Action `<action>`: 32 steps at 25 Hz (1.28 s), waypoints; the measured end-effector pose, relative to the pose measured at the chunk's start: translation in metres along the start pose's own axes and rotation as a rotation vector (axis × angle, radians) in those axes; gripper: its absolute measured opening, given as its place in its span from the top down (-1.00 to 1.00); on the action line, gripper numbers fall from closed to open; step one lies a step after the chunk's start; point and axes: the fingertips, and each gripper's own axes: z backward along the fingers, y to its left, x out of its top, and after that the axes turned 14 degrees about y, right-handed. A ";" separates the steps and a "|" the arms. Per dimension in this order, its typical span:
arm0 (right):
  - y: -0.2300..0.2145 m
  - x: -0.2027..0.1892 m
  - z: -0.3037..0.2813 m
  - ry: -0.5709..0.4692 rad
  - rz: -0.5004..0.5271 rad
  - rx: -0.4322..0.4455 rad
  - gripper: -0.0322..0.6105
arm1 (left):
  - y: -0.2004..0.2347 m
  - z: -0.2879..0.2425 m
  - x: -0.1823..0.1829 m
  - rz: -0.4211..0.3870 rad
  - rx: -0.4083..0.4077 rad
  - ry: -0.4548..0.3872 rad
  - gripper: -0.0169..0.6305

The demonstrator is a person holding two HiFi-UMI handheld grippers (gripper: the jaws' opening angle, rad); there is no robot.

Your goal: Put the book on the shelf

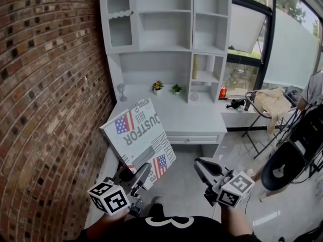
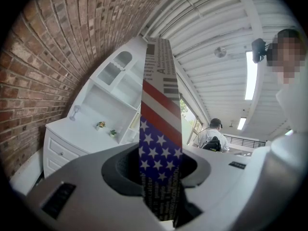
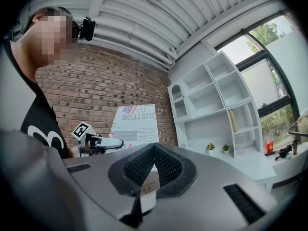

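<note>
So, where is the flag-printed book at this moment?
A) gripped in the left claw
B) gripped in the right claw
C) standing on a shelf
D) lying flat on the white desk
A: the left gripper view shows the book clamped edge-on in the left claw, and the head view shows it held up in front of the white desk and the shelf unit.

book (image 1: 139, 135): white cover, red-white-blue stars-and-stripes patches, grey lettering
wall (image 1: 45, 84): red-brown brick
shelf (image 1: 166, 24): white
bench (image 1: 202, 117): white
chair (image 1: 282, 170): black
</note>
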 end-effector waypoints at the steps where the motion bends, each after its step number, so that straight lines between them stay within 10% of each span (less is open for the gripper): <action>1: -0.002 0.000 -0.004 0.001 0.001 -0.001 0.87 | 0.004 -0.002 0.001 -0.001 -0.004 -0.002 0.48; 32: -0.217 0.077 -0.241 0.053 -0.053 -0.062 0.87 | 0.232 -0.192 0.151 0.061 -0.077 0.043 0.48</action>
